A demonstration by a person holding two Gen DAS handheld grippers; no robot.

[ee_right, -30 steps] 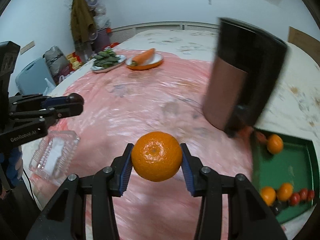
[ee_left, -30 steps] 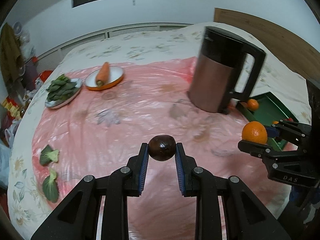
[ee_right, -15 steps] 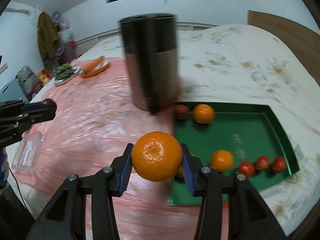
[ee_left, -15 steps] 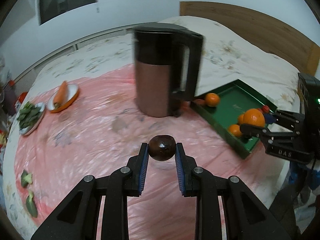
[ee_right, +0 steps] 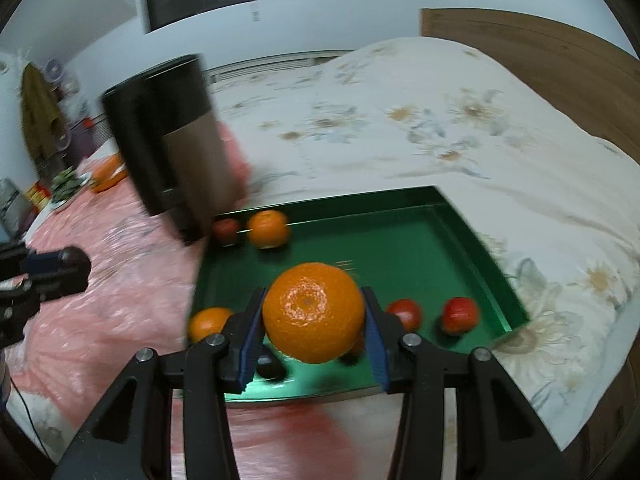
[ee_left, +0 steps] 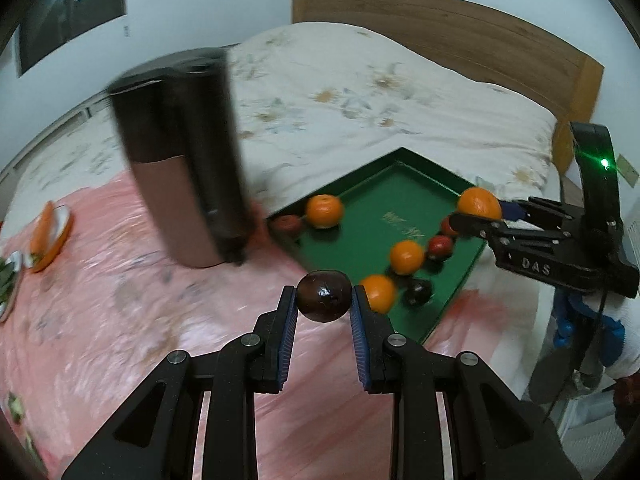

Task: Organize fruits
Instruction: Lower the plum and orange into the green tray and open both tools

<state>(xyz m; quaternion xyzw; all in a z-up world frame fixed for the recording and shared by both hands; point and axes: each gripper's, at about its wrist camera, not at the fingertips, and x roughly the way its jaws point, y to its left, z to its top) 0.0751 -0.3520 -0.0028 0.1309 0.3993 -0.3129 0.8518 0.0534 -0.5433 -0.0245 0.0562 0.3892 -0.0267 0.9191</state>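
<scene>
My left gripper (ee_left: 323, 306) is shut on a dark brown round fruit (ee_left: 323, 296), held above the pink sheet just short of the green tray (ee_left: 404, 184). My right gripper (ee_right: 314, 320) is shut on a large orange (ee_right: 314, 312), held over the near part of the green tray (ee_right: 400, 248). The tray holds several oranges, small red fruits and a dark fruit. The right gripper with its orange (ee_left: 479, 203) shows at the tray's right edge in the left wrist view.
A black and copper kettle (ee_left: 184, 184) stands on the pink sheet (ee_left: 120, 300) left of the tray. A plate with a carrot (ee_left: 48, 236) lies far left. The flowered bedspread (ee_right: 440, 128) lies beyond the tray.
Both grippers have swung right towards the green tray with their fruits still held. The right gripper's orange is now over the tray.
</scene>
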